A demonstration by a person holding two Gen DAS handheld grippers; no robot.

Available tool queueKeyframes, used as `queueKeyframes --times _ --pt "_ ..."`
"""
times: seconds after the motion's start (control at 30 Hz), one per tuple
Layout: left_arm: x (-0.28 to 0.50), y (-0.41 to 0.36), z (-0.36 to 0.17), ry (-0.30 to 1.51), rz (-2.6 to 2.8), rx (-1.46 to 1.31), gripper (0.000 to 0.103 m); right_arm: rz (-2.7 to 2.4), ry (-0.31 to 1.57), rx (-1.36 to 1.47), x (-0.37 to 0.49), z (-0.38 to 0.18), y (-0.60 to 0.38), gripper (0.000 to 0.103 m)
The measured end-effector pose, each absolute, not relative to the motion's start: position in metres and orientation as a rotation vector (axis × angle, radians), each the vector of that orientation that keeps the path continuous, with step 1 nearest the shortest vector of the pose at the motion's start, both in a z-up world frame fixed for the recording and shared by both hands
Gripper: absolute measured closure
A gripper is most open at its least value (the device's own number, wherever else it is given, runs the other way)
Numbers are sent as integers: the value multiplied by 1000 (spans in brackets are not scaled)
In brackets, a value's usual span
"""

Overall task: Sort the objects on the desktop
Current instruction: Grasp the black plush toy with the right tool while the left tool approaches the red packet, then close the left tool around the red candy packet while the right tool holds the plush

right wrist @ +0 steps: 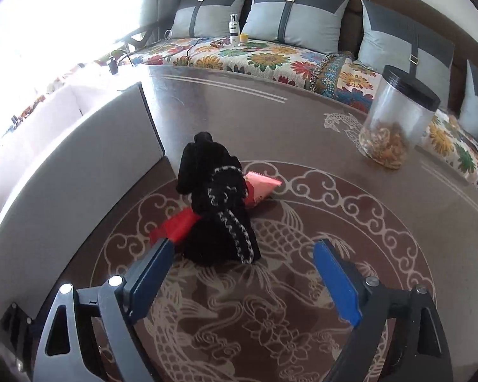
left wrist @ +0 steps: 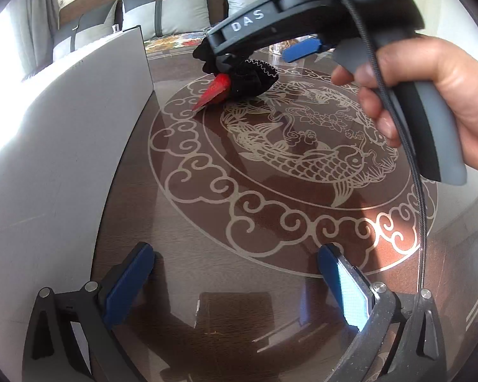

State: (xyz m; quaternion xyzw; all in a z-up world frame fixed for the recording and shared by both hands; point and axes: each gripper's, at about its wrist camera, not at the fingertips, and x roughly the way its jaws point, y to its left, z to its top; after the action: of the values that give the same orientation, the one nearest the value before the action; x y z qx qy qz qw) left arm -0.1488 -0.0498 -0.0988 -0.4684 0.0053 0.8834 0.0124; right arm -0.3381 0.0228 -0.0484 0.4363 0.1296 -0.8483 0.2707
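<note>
Bright window light [right wrist: 41, 16] floods a sofa [right wrist: 271, 54] with grey cushions [right wrist: 298, 19] and floral cover

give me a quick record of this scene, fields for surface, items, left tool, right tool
surface: brown table with fish pattern
items: black cloth lying over red packets; clear jar far right; white box on left
left tool: open, empty, above bare table
right tool: open, empty, just short of the black cloth

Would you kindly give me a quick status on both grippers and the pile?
Left gripper open, empty, over bare table. Right gripper open, nothing between pads, nose toward black cloth. Red packet pinned beneath cloth; grey box alongside.
</note>
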Motion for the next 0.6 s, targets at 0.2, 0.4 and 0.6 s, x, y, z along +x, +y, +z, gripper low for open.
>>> queueKeyframes --times 0.2,0.4,0.6 --pt "-149 -50 -99 16 2754 -1460 0 -2231 218 1260 -360 -66 9 66" --pt "-148 -50 -99 15 2754 -1460 0 -2279 120 1233 -315 -52 70 67" --pt "-147 -50 -99 18 2755 -1460 0 -2367 80 1321 -226 -53 169 66"
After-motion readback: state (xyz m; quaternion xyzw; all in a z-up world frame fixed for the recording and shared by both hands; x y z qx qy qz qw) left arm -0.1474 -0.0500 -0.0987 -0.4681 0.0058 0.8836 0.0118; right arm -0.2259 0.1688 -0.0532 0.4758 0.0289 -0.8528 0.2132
